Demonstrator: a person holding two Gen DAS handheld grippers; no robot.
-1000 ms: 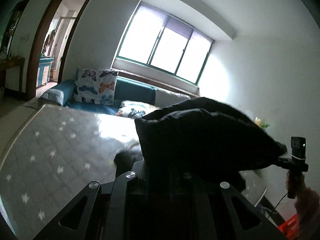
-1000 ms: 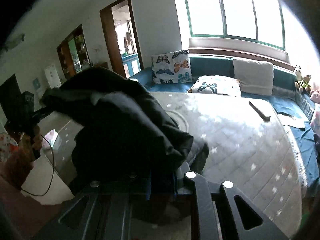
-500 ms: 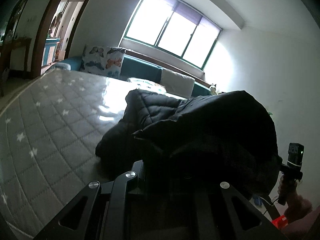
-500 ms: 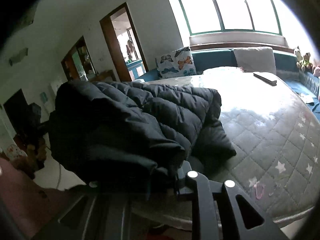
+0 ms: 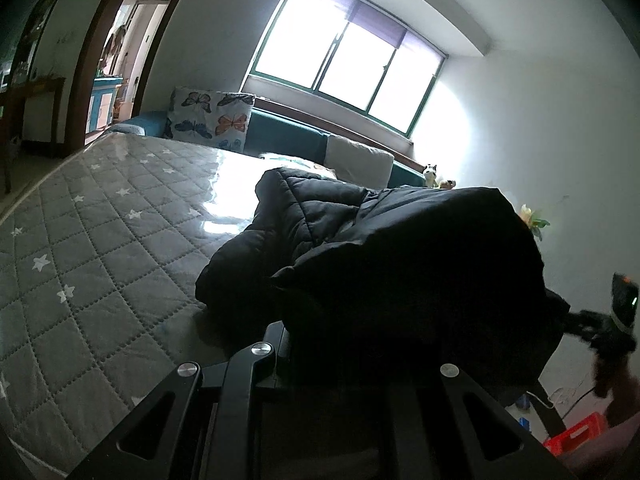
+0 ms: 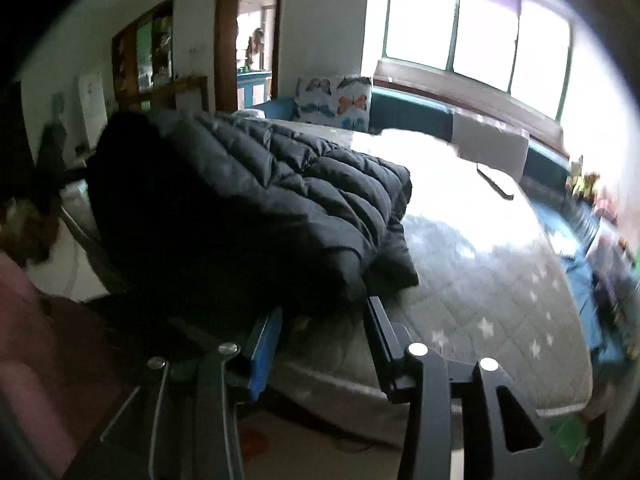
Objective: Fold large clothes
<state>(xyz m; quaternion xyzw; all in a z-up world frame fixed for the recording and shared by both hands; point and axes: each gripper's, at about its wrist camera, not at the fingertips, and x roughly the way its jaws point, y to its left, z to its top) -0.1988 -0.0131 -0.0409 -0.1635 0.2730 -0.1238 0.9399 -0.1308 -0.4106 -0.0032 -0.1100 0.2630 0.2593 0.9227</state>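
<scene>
Black puffer jacket (image 6: 256, 216) on mattress (image 5: 100, 260), hiding left fingers, grip unclear, right fingers (image 6: 266, 340) spread.

Your right gripper (image 6: 324, 312) holds its jaws spread apart; your left gripper (image 5: 360, 344) has its fingertips buried, state unclear.

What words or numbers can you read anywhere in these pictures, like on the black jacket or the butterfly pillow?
None can be read.
Black jacket: no label or brand shows.
Butterfly pillow: only butterfly pictures, no words.
White sheet on the far wall: too blurred to tell whether it bears writing.
Mattress: only stars.
</scene>
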